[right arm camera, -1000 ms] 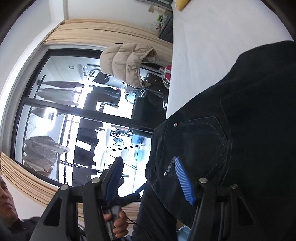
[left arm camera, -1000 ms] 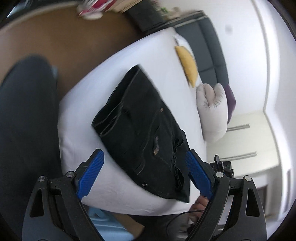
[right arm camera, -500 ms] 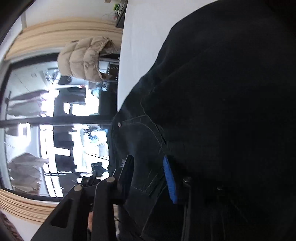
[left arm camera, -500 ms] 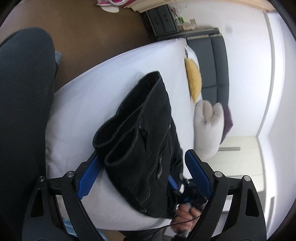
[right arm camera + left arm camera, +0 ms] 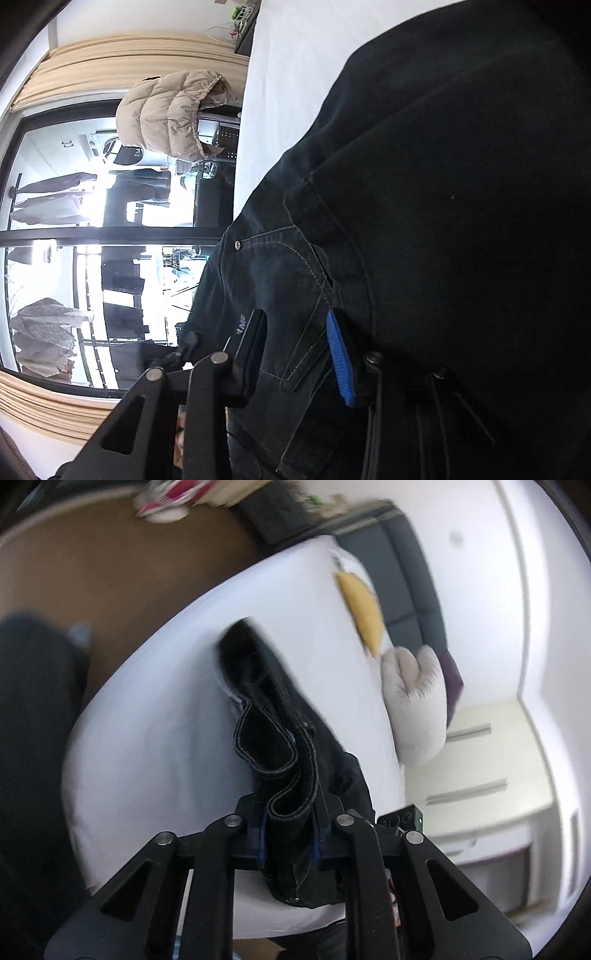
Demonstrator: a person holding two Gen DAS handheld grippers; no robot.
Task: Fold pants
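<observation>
The black jeans [image 5: 288, 716] lie folded on the white bed [image 5: 155, 738], and their near edge is lifted. My left gripper [image 5: 290, 830] is shut on the thick folded edge of the jeans at the bed's near edge. In the right wrist view the jeans [image 5: 424, 221] fill most of the frame, with a back pocket and rivet showing. My right gripper [image 5: 295, 354] is closed on the jeans by the pocket, with denim between its blue pads [image 5: 340, 362].
A yellow pillow [image 5: 364, 616], a pale grey cushion [image 5: 413, 701] and a purple one lie at the bed's far side by a dark headboard. Brown floor lies on the left. A window, a beige puffer jacket [image 5: 173, 114] and hanging clothes show in the right wrist view.
My left gripper has closed on the jeans' folded edge; it was open a second ago. The right gripper closed on the denim near the pocket. The jeans' near edge is bunched and raised.
</observation>
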